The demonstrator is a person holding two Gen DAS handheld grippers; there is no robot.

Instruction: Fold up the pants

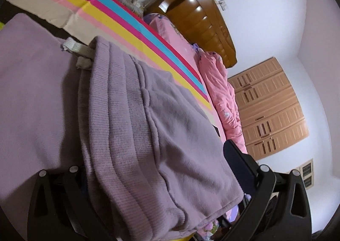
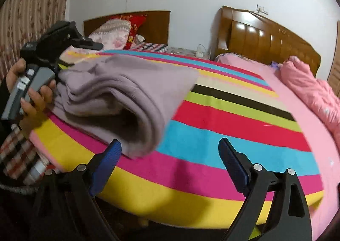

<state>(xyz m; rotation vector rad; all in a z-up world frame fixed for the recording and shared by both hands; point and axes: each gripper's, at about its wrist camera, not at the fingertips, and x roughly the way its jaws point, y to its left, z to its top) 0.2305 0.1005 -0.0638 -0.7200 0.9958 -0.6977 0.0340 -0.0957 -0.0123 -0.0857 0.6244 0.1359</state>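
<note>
Both jaws of the right gripper stand wide apart with nothing between them; the blue pads are bare, and the folded edge of the mauve pants lies just ahead of the left pad, close to its tip, over the striped blanket. Whether the cloth touches that pad cannot be told, as the frame is blurred there.

Seen from the left wrist, the left gripper has the pants filling the space between its 2 fingers. The stacked folds, ribbed waistband and a pale drawstring run up the middle of the view, and the cloth hides the left finger's pad while the right finger stands clear beside it. Whether those jaws press the fabric cannot be told from this view.

In the right wrist view, a hand holds the left gripper's handle at the far end of the pants bundle. The bundle is raised at that end and slopes down to the blanket. A pink quilt lies well apart, by the wooden headboard.
</note>
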